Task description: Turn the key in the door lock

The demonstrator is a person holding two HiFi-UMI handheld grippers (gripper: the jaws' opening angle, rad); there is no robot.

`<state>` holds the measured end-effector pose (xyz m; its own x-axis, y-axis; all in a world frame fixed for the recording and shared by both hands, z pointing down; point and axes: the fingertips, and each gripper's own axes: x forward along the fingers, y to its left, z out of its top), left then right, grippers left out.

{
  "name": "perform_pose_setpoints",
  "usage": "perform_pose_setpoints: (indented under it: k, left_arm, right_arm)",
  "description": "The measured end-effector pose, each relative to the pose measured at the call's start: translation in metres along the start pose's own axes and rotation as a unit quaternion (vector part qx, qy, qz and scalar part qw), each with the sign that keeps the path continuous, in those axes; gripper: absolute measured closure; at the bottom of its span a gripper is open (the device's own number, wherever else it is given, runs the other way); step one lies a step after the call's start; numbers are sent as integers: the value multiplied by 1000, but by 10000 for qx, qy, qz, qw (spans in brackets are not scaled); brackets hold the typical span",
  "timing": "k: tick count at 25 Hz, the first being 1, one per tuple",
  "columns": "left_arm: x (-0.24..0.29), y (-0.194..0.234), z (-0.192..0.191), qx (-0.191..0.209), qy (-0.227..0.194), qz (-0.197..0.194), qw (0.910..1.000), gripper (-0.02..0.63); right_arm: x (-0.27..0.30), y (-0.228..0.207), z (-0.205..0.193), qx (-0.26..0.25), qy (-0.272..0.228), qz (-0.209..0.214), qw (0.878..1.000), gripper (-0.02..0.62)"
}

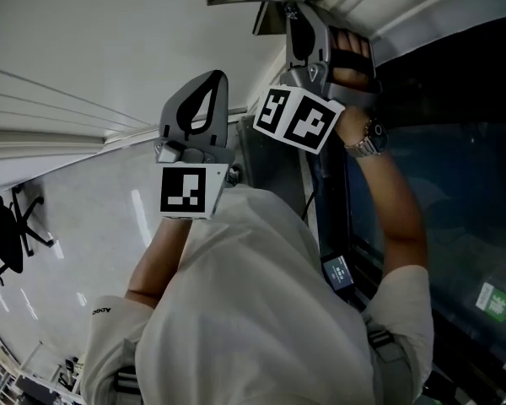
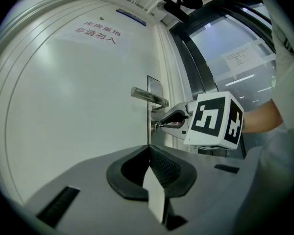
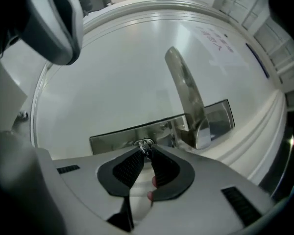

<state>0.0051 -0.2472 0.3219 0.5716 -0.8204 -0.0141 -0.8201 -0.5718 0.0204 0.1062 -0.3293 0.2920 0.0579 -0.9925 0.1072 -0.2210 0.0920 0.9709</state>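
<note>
Key (image 3: 146, 147) stands in the steel lock plate (image 3: 118, 135) of the white door (image 2: 73, 111), just beside and below the lever handle (image 3: 186, 89), with its head caught at the very tips of one tool. On the left of the head view, the left forearm (image 1: 154, 264) runs bare from a short white sleeve up to the left hand-held gripper (image 1: 209, 81). This one points level at the door's face, off to the side of the handle. Its own view shows its jaws clenched together, with nothing between them. Its marker cube (image 1: 185, 191) faces the camera. Farther right, the right forearm (image 1: 398, 205) reaches up beside the dark glass panel (image 1: 464, 175), bent at the elbow, with a wristwatch (image 1: 369, 138) at the wrist. The hand (image 1: 352, 57) is wrapped round the grip of the right hand-held gripper (image 3: 146, 154). That tool points nearly level at the lock plate, directly under the handle. Its two black pads are pinched on the head of the key. From the left gripper view the same grasp shows side-on, with the tips meeting at the key against the door's edge.
</note>
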Motion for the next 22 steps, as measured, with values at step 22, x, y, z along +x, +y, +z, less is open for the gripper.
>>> perform_pose_setpoints:
  k: [22]
  left_arm:
    - [-1,2,-3,129,149,111,9997,596]
  right_arm:
    - [4,-4,-9,7252,-638,1507,6688,581]
